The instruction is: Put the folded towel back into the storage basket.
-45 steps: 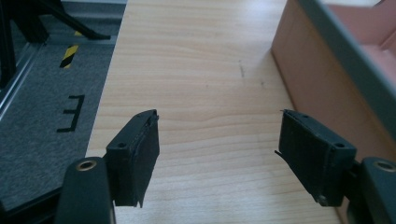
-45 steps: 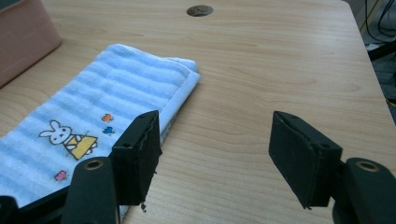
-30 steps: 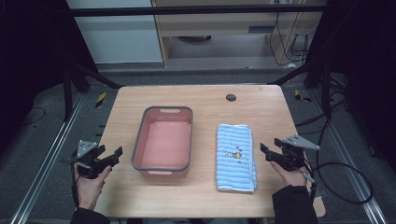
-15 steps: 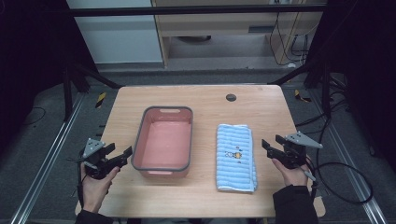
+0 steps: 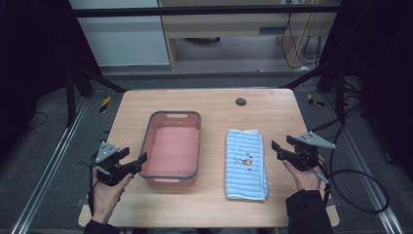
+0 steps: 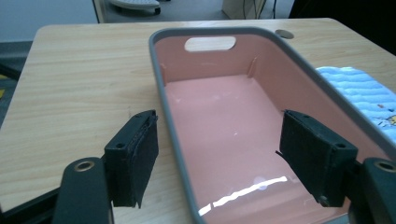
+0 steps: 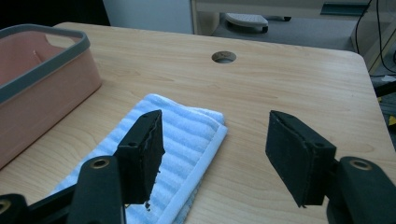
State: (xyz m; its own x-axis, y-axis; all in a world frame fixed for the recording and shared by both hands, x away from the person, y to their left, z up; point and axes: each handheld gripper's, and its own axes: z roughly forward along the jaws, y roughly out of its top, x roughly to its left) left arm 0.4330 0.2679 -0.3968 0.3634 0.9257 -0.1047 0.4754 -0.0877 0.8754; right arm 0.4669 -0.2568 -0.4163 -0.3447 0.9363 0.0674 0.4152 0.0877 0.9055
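A: Centre of the wooden table (image 5: 214,105), there's a pink plastic basin with a grey rim (image 5: 172,146), long side running away from the person, a handle slot cut in its far end wall. It's bare inside, just light glinting off the pink floor.

B: And just to its right, a folded blue striped towel (image 5: 246,165), lying flat, a small cartoon print on top, white edging along its fold. Near the basin but apart from it.

A: Left gripper (image 5: 131,162) now, jaws spread wide, holding nothing. From its own camera the left gripper (image 6: 219,158) straddles the basin's near left rim: one jaw outside over bare wood, the other over the pink floor. Whether either touches the rim, I can't tell.

B: Right gripper (image 5: 278,148) sits just off the towel's right edge, also wide open, empty. In the right gripper view the gripper (image 7: 215,158) has one jaw above the towel's stripes, the other above bare table.

A: Farther out, a round cable hole (image 5: 240,102) near the table's far edge, well beyond the towel.

B: A black cable (image 5: 358,183) loops off the right gripper past the table's right side.
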